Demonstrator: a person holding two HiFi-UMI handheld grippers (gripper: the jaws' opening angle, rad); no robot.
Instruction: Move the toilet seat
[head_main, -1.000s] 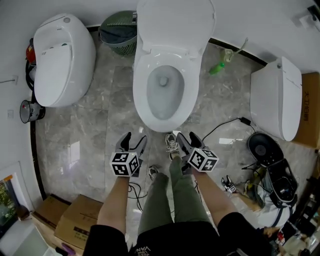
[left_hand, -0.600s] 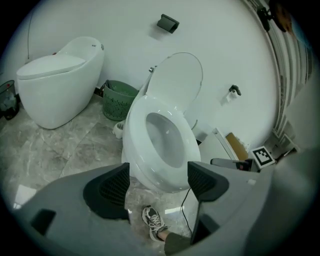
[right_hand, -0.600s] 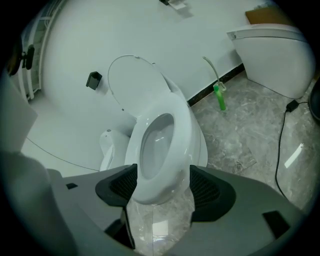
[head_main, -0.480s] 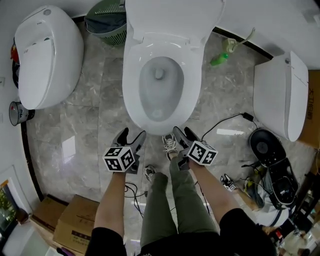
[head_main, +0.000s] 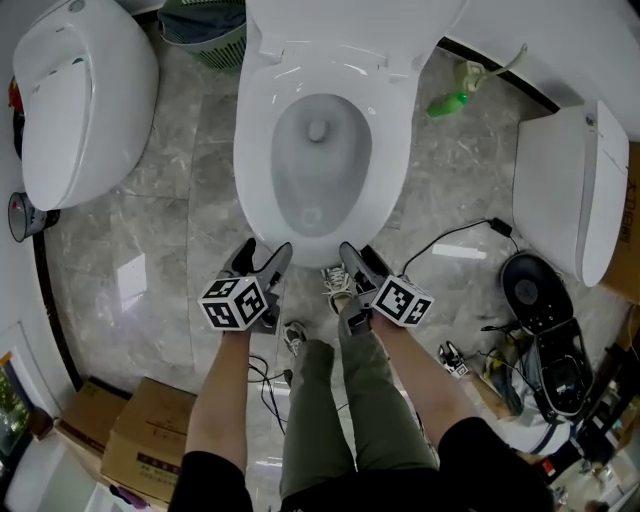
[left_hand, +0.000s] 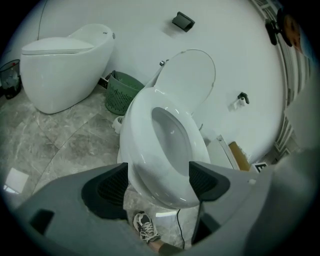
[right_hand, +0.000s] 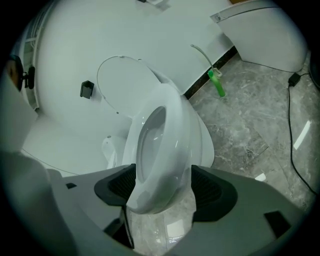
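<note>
The left tongs (head_main: 266, 252) and right tongs (head_main: 358, 256), empty with jaws just opened wider, hover at 6 o'clock of the toilet seat (head_main: 252, 160), which lies flat on the bowl (head_main: 320, 195), where closing too deep could clamp seat and bowl rim together or slip off.

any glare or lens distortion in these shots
Head view: sharp, with a bright glare patch on the floor. Left gripper view: fisheye, black corners, toilet looks bulged. Right gripper view: same fisheye bend, a bright streak on the floor.
</note>
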